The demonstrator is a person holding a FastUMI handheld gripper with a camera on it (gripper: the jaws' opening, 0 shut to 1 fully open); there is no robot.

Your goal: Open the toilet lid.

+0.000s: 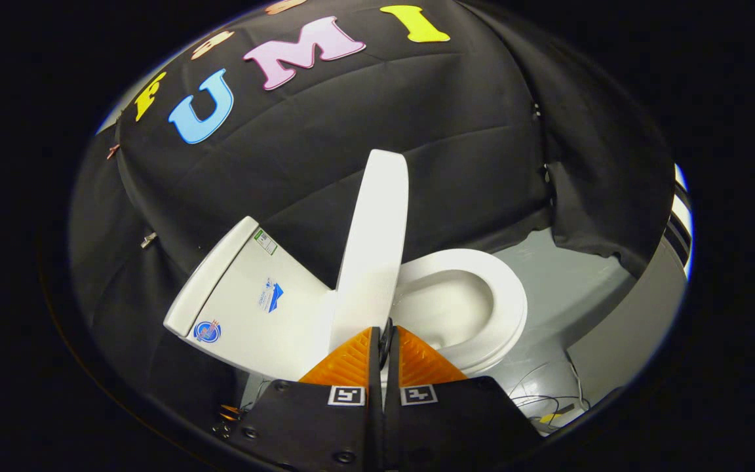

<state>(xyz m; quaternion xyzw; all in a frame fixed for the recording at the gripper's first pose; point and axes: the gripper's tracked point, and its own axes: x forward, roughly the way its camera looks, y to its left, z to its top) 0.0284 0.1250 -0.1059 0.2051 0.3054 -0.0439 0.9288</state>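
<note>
**Toilet lid raised, jaws drawn nearly together at its lower edge**

The gripper (385, 347) is seen at the near end of the view, with its 2 fingers (351, 364) brought almost together so that only a thin slit is left between the jaws. A small dark part is seen in that slit at the fingertips. Whether the edge of the lid is pinched between the fingers cannot be told from this angle; the tips are placed right at the lid's lower edge.

The toilet lid (374, 249) is stood up, seen nearly edge-on, and rises from just ahead of the fingertips toward the booth's black cloth wall (456, 131). It is lifted clear of the seat. The whole scene is seen tilted.

To one side of the lid the toilet seat (505, 308) and the open bowl (446, 305) are exposed, the seat lying flat as a white ring round the bowl. To the other side of the lid the white cistern (246, 301) is seen, with 3 stickers on its flat face and its cover edge turned toward the cloth wall.

A grey floor (561, 288) is seen beyond the seat. Thin cables (541, 393) are lying on the floor beside the gripper body, near the foot of the toilet.
</note>
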